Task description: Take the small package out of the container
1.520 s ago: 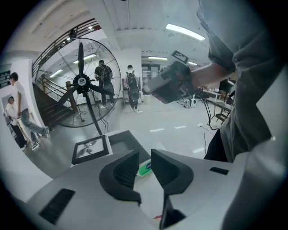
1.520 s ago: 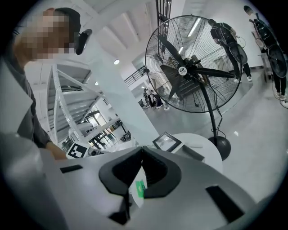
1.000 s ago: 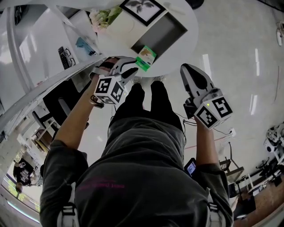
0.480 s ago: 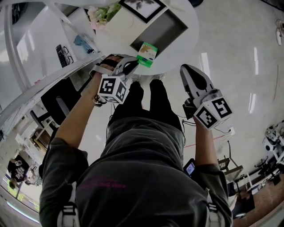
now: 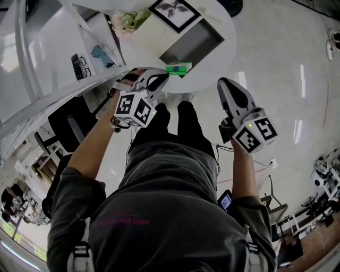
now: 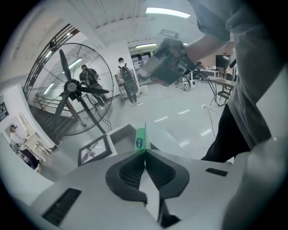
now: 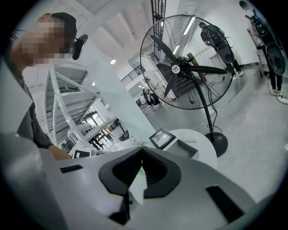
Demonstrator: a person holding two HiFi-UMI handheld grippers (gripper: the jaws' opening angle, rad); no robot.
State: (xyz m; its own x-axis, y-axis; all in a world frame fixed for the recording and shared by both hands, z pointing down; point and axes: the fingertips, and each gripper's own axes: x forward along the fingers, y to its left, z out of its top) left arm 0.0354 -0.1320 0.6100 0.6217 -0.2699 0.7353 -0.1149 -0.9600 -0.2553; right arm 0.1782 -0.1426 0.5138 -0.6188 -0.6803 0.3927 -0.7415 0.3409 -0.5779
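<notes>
The small green package [image 5: 178, 68] is pinched at its near edge by my left gripper [image 5: 162, 78], whose jaws have just been closing on it. It hangs just over the front corner of the grey open container [image 5: 194, 42] on the round white table [image 5: 218, 64]. In the left gripper view the package [image 6: 141, 140] stands edge-on right at the meeting fingertips of the left gripper [image 6: 145, 152], with the container [image 6: 120, 134] behind it. My right gripper [image 5: 227, 83] hovers off the table's right edge, shut with nothing in it; its tips touch in the right gripper view [image 7: 142, 148].
A framed picture [image 5: 174, 11] and flowers [image 5: 125, 20] stand behind the container. A white shelf with glasses [image 5: 79, 66] runs along the left. A large floor fan [image 7: 189, 63] stands beyond the table. People [image 6: 128, 83] walk in the background.
The left jaws went from wide open beside the package to closed on it, and gripper and package rose a little. The right gripper stayed where it was.
</notes>
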